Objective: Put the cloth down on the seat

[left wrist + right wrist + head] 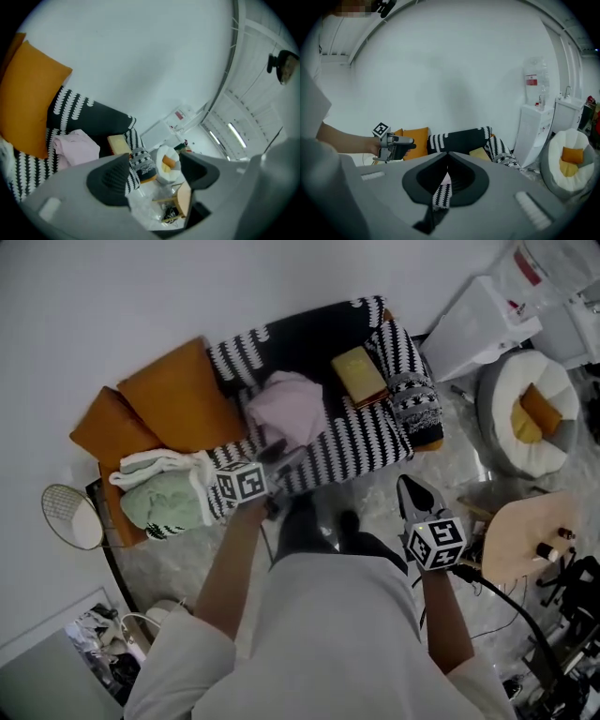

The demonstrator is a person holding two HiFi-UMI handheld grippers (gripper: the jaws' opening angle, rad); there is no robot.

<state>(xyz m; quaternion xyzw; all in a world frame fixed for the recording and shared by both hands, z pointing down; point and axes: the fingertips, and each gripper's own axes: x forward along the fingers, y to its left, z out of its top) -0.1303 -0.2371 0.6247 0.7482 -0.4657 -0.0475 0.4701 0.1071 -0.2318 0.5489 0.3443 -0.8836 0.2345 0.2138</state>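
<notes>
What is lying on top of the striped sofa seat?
A pink cloth lies bunched on the seat, with a flat yellowish book or box near it. Anything under the cloth is covered and cannot be seen.

**Centre of the head view:** seat point(370, 439) draped in black with white zigzag and stripe bands; pale pink cloth point(292, 404) on it; mustard-yellow flat item point(358, 374) to the cloth's upper right

**Upper left:** two orange cushions point(173, 399); below them a mint-green bundle point(161, 501) edged in white

**Right edge:** white pouf point(511, 381) holding an orange pad point(541, 409); pale wood table point(520, 540) below it

**Gripper views:** left gripper point(154, 161) and right gripper point(447, 159) have grey bodies and black pads, with cubes of black-and-white squares

**Top:** wall point(141, 296) white
</notes>
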